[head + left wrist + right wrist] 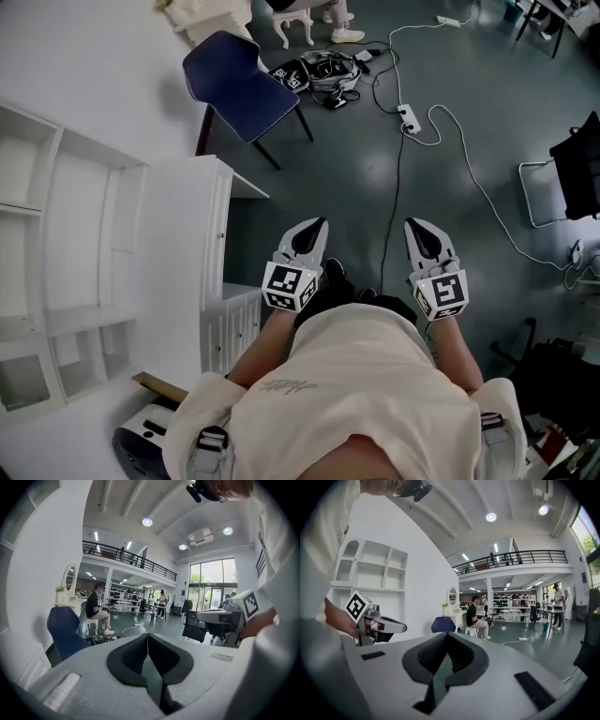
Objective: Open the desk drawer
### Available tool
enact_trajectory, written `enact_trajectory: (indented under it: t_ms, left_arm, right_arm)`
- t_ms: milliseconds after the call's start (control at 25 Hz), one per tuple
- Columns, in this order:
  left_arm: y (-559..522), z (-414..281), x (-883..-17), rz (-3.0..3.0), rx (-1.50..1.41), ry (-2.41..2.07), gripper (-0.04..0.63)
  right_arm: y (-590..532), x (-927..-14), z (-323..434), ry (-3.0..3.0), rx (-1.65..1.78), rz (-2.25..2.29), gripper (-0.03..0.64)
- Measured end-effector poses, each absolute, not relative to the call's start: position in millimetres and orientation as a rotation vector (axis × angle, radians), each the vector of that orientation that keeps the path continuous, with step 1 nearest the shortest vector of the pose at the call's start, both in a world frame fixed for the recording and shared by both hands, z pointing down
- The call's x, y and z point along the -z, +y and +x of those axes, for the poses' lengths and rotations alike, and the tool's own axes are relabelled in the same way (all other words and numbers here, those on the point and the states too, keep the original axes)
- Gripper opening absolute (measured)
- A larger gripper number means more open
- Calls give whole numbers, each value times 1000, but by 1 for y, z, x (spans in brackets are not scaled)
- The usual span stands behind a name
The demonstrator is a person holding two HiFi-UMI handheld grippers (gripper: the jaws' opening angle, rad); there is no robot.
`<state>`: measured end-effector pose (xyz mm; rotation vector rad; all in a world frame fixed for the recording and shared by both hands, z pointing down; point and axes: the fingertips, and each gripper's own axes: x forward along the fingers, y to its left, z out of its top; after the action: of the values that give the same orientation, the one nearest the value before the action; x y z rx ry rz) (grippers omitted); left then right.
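Left tool (317, 228) and right tool (414, 228) both pressed together, empty, right of the white surface (178, 234). Drawer is probably the panelled front (232, 323) under the surface. Turn toward it and spread one tool before the handle.

Left of frame, desk (178, 225): white, matt, smooth painted board. Dark floor (347, 187): smooth, faint sheen. Top, blue chair (239, 84): smooth plastic seat. Both left gripper (317, 225) and right gripper (413, 225): grey matt plastic shells, black ribbed pads (133, 656). Bottom, cream shirt (366, 384): cloth.
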<state>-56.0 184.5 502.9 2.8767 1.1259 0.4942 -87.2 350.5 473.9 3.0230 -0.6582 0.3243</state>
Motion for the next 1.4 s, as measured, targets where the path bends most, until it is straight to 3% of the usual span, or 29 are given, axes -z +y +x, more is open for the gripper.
enact_trajectory:
  t_ms: [520,960,1400]
  left_arm:
    - [133,41,-497,2864,-419,1197,17]
    - [127,74,-515,2871,-500,1110,17]
    - [149,151,-512,2984,-541,823,17]
  right_arm:
    - [297,-465,-1,-556,-296,3062,2]
    - [293,-483,51,-647,-382,3044,2]
    - [302,-485,170,-1010,-299,2973,2]
